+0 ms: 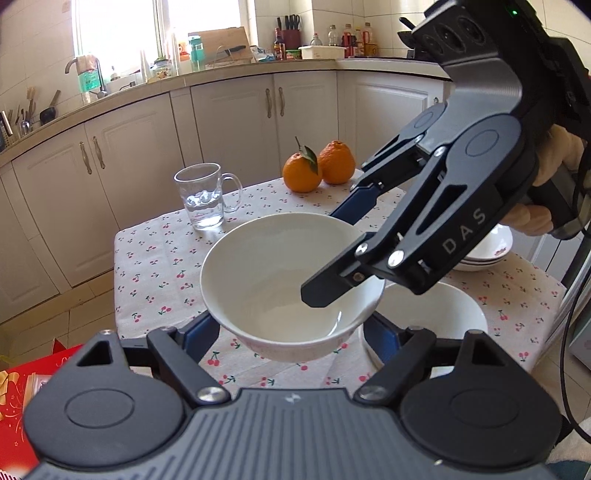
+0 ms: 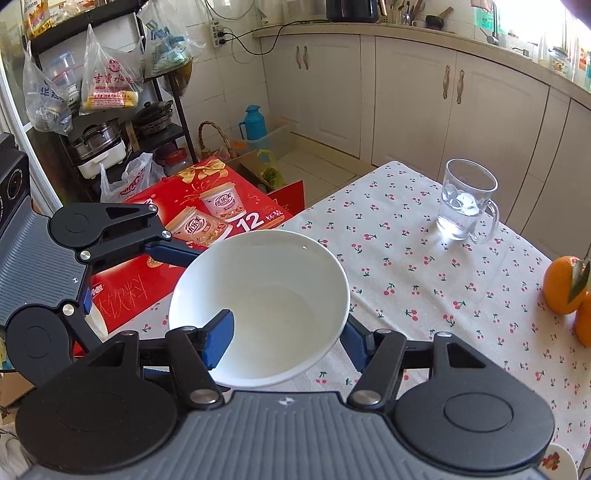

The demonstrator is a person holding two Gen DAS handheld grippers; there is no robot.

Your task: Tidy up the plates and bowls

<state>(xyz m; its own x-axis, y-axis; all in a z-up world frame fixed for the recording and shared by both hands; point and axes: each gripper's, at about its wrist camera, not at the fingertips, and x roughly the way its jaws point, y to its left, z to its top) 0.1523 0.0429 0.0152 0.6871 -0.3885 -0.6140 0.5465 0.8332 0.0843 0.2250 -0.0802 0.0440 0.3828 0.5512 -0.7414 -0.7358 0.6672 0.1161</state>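
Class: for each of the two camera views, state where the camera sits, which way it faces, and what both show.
Left wrist: on the left gripper, facing across the table toward window and counter; its own jaws flank the white bowl; the right gripper and a hand show.
Right wrist: on the right gripper, facing the red box and shelf rack; its jaws straddle the bowl's rim; left gripper at left.
Shared: bowl, glass mug, oranges.

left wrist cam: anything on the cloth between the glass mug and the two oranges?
Nothing. In the left wrist view the stretch of cherry-print tablecloth between the glass mug and the oranges is bare.
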